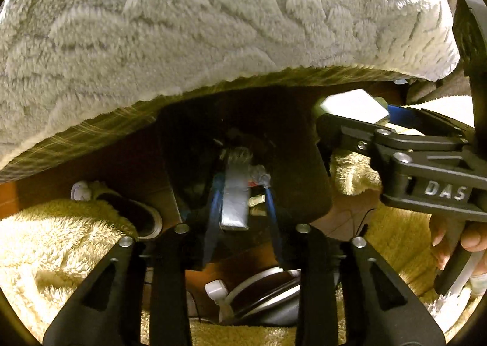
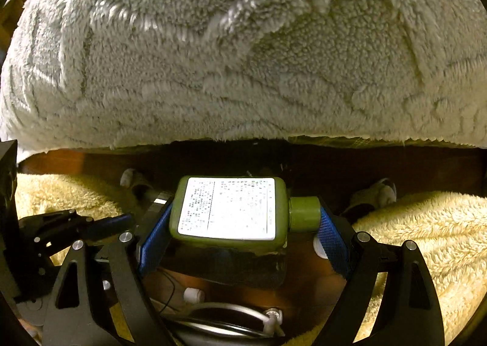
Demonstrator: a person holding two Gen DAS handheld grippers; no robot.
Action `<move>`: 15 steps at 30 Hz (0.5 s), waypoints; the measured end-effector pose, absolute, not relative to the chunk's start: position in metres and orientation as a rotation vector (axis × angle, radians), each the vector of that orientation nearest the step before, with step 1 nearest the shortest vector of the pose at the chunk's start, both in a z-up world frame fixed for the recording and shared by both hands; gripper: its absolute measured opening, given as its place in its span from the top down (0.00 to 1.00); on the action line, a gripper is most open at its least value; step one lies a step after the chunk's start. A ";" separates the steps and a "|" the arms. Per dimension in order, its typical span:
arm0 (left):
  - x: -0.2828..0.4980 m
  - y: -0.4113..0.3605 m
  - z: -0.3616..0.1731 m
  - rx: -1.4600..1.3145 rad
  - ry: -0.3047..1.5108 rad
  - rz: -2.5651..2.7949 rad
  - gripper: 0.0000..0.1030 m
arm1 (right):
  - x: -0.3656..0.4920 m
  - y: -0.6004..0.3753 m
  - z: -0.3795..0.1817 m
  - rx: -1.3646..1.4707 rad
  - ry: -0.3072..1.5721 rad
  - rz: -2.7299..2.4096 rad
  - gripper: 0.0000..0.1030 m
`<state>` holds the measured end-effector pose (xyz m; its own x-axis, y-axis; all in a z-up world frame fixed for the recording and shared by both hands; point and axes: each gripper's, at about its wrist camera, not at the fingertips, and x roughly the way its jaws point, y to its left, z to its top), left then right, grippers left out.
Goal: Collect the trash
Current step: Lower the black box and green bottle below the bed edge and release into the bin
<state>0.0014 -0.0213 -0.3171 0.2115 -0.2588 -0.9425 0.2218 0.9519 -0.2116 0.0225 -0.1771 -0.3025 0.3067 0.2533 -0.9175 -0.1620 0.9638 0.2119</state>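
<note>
Left wrist view, starting at the blue-padded fingers (image 1: pixel 213 209) of the left gripper (image 1: pixel 242 212): parted a little and released, with a silvery wrapper (image 1: pixel 234 199) lying loose between them and a sliver of gap along its right side. Poised over the dark mouth of a black container (image 1: pixel 289 163) (bag or bin, too dark to tell). At the right fingertip, a crumpled grey scrap (image 1: pixel 262 178), not identifiable.

Further out, brown floor (image 1: pixel 127 163), a slipper (image 1: pixel 134 212) half buried in a cream shaggy rug (image 1: pixel 61 248). Lower down, cut by the gripper's frame, white plugs and a grey rounded thing (image 1: pixel 268 291), hard to make out. Above it all, a pale fleece blanket (image 1: pixel 213 26), overhanging and hiding whatever lies behind. At the right edge, part of a person's hand (image 1: pixel 468 242) on a handle, mostly cut off.

Right wrist view: right gripper (image 2: pixel 243 224) clenched lengthwise on a green bottle (image 2: pixel 228 209), one pad against the base, the other against the cap (image 2: pixel 304 213). Label print washed out, unreadable. Bottle held in front of the blanket's lower edge, with rug on both sides.
</note>
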 end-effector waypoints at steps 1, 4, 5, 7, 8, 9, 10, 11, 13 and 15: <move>0.000 -0.022 -0.314 -0.031 1.312 -0.329 0.68 | 0.025 -0.177 -0.303 0.086 1.223 0.273 0.07; -0.002 -0.020 -0.308 -0.025 1.296 -0.311 0.61 | 0.025 -0.183 -0.296 0.092 1.199 0.263 0.07; -0.003 -0.019 -0.306 -0.022 1.289 -0.305 0.59 | 0.025 -0.185 -0.293 0.093 1.190 0.258 0.07; -0.005 -0.018 -0.301 -0.014 1.274 -0.292 0.54 | 0.022 -0.189 -0.288 0.092 1.176 0.247 0.05; -0.006 -0.017 -0.297 -0.008 1.264 -0.287 0.51 | 0.021 -0.192 -0.285 0.092 1.166 0.241 0.05; -0.007 -0.016 -0.295 -0.004 1.255 -0.284 0.49 | 0.018 -0.192 -0.282 0.093 1.161 0.238 0.04; -0.009 -0.016 -0.290 0.003 1.243 -0.279 0.46 | 0.017 -0.194 -0.281 0.093 1.157 0.236 0.04; -0.010 -0.016 -0.287 0.007 1.235 -0.277 0.43 | 0.016 -0.196 -0.278 0.095 1.151 0.234 0.04; -0.013 -0.015 -0.280 0.017 1.218 -0.270 0.39 | 0.016 -0.197 -0.273 0.097 1.144 0.231 0.04; -0.016 -0.015 -0.272 0.030 1.197 -0.262 0.34 | 0.012 -0.196 -0.266 0.094 1.136 0.225 0.04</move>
